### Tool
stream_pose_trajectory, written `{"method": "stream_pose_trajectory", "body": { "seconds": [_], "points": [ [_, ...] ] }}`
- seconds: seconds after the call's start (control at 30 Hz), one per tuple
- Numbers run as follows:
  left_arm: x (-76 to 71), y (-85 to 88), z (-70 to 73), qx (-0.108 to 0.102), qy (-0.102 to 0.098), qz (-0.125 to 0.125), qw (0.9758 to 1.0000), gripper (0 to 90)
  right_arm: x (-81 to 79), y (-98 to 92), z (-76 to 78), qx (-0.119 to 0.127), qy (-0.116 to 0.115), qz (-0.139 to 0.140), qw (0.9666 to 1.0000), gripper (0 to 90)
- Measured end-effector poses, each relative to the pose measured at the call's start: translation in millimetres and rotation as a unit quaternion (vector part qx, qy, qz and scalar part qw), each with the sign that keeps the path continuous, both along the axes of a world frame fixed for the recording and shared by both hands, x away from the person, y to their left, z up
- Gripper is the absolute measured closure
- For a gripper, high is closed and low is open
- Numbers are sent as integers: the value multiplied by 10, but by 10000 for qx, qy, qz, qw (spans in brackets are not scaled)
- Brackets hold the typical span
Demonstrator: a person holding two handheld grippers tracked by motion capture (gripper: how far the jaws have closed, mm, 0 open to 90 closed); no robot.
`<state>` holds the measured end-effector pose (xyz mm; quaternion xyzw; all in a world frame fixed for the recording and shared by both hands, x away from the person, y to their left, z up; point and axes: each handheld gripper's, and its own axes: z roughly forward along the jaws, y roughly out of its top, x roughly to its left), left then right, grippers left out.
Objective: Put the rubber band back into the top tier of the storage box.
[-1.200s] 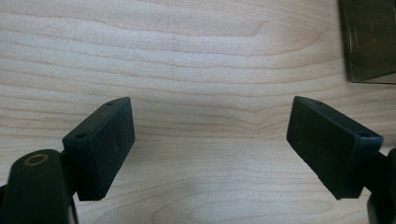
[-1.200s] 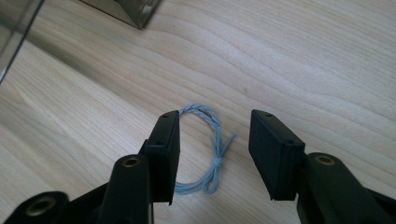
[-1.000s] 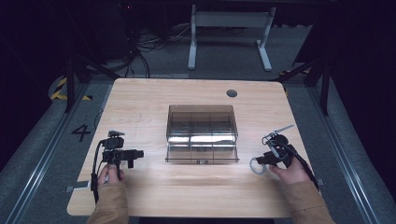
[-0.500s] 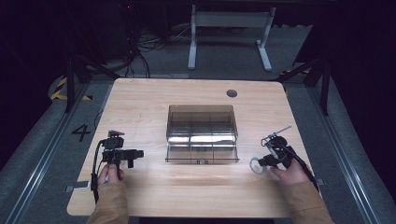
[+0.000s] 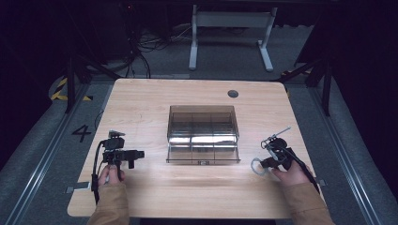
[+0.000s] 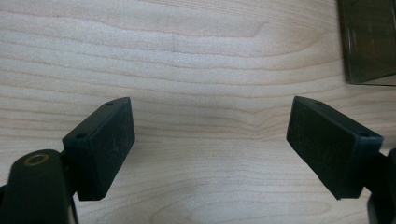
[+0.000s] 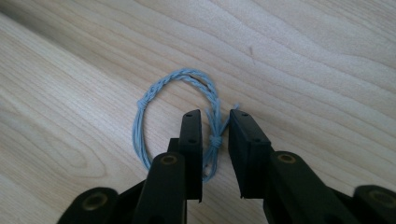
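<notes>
The right gripper point(image 7: 215, 135) has been easing down and slightly inward over the last second, and its jaws are now closing around the knotted side of the pale blue cord loop point(image 7: 175, 116), nearly shut but, as far as I can tell, not yet pinching it. That suggests a pickup is starting, perhaps toward the smoky clear organiser box point(image 5: 202, 133). The loop is lying flat on the worktop point(image 5: 155, 201) right of the box, its long axis running away from the jaws, while the left gripper point(image 6: 210, 144) is hovering wide open and empty.
</notes>
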<state>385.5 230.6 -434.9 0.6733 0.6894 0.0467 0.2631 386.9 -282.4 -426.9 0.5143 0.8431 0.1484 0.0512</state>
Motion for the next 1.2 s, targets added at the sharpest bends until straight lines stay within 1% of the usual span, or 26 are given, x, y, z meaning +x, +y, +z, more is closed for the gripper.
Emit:
{"method": "stream_pose_trajectory", "body": {
  "seconds": [0.3,0.57,0.63,0.67,0.83,0.97,1.03,1.13,1.2],
  "points": [
    [3,-1,-1,-7,-2,2,10000,161,-3,10,-16,-105,-19,12,9999,841],
    [4,-1,-5,-6,2,10,10000,161,-13,2,-2,-72,-26,-1,10000,848],
    [-3,5,-2,16,24,17,10000,161,-19,4,7,-70,-79,20,9999,849],
    [-6,5,-4,23,24,24,10000,161,-21,7,20,-65,-63,5,10000,850],
    [-2,-13,-6,21,32,8,10000,161,-21,-5,105,-24,-168,28,9999,851],
    [-6,-14,-5,17,29,22,10000,160,-19,-49,160,63,-183,41,9998,851],
    [-6,-10,-5,22,34,19,10000,161,-23,-59,185,72,-240,43,9997,851],
    [-5,-16,-5,8,33,33,10000,161,-33,-66,240,88,-246,60,9996,851],
    [-4,-18,-5,10,20,29,10000,160,-39,-73,294,76,-310,93,9994,851]
  ]
}}
